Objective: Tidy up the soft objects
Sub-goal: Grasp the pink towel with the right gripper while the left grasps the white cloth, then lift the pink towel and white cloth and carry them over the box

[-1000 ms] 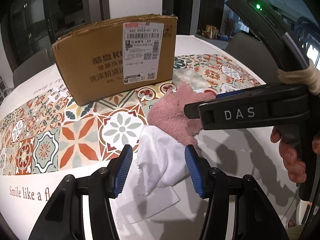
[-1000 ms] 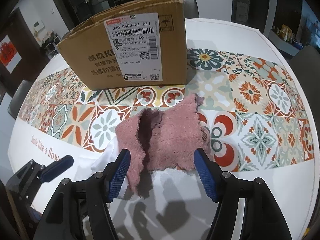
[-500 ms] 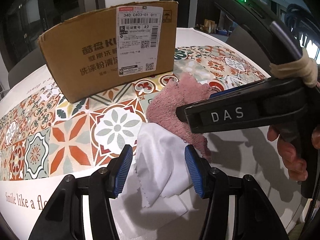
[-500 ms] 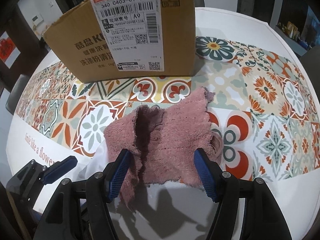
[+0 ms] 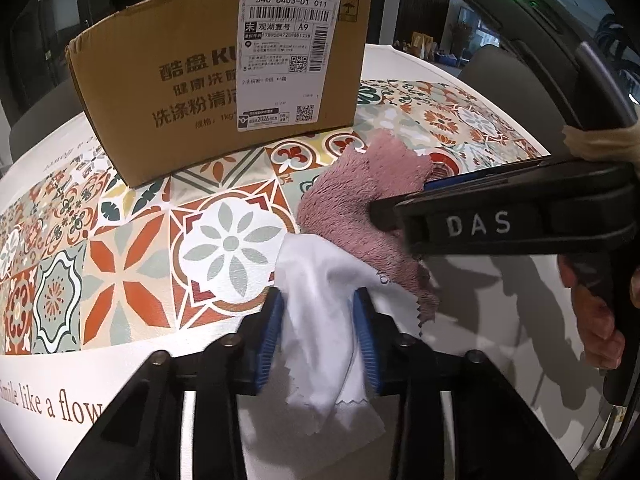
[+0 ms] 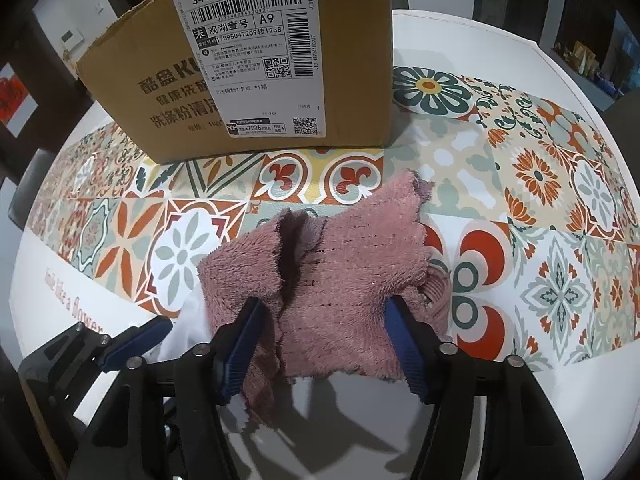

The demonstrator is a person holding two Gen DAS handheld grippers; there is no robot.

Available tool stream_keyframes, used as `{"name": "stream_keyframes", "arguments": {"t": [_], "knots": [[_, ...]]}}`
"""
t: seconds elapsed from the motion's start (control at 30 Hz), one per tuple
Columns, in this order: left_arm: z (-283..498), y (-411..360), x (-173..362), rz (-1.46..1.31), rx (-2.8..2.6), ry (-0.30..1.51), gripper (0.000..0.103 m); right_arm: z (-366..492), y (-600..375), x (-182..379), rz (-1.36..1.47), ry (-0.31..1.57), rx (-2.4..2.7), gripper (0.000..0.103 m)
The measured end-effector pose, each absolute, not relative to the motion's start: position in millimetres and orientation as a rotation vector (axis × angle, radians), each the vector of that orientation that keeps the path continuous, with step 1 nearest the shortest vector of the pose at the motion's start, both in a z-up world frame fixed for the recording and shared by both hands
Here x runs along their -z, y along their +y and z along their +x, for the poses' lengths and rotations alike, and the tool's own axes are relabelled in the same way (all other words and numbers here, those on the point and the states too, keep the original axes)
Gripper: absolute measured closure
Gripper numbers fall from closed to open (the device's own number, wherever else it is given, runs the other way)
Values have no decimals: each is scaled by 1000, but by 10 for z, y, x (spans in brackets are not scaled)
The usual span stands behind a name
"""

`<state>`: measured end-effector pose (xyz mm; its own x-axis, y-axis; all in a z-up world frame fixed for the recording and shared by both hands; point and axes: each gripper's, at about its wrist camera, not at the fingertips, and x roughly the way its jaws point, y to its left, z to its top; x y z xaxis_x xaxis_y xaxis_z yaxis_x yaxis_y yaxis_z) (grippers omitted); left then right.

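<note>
Both jaws closing. Left gripper point(image 5: 320, 336) straddles the white cloth point(image 5: 320, 280); right gripper point(image 6: 326, 344) straddles the pink towel point(image 6: 340, 264), both on the tiled surface point(image 6: 560, 200). Pinch only own fabric where they overlap, then lift toward cardboard box point(image 5: 192, 92).

1. My left gripper point(image 5: 318, 320) points steeply downward; its blue pads point(image 5: 270, 336) are closing, with a fold of white cloth point(image 5: 316, 280) between them.
2. My right gripper point(image 6: 326, 324) also tilts steeply down, jaws closing, blue pads point(image 6: 404, 344) flanking the pink towel point(image 6: 340, 264).
3. In the left wrist view, my right hand point(image 5: 596, 312) wraps the right gripper's handle, fingers curled around the grip.
</note>
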<state>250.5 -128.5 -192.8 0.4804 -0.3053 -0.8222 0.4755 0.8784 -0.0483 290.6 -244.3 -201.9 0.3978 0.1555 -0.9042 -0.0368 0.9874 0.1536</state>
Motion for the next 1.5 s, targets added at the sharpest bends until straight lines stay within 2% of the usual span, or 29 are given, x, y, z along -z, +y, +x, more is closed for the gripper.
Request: {"name": "stream_keyframes", "arguments": {"t": [0.2, 0.27, 0.37, 0.6, 1.5], "knots": [[2499, -1300, 1932, 187, 491, 958, 87, 2870, -2519, 2008, 126, 1146, -91, 75], [2503, -1310, 1932, 186, 494, 957, 89, 2857, -2531, 2008, 128, 1145, -90, 85], [2503, -1295, 1911, 175, 493, 952, 91, 2836, -2547, 1993, 140, 1137, -87, 90], [2458, -1202, 1768, 137, 489, 925, 95, 2739, -2558, 1868, 187, 1102, -76, 93], [2232, -956, 979, 66, 468, 754, 95, 2387, -2469, 1091, 239, 927, -81, 94]]}}
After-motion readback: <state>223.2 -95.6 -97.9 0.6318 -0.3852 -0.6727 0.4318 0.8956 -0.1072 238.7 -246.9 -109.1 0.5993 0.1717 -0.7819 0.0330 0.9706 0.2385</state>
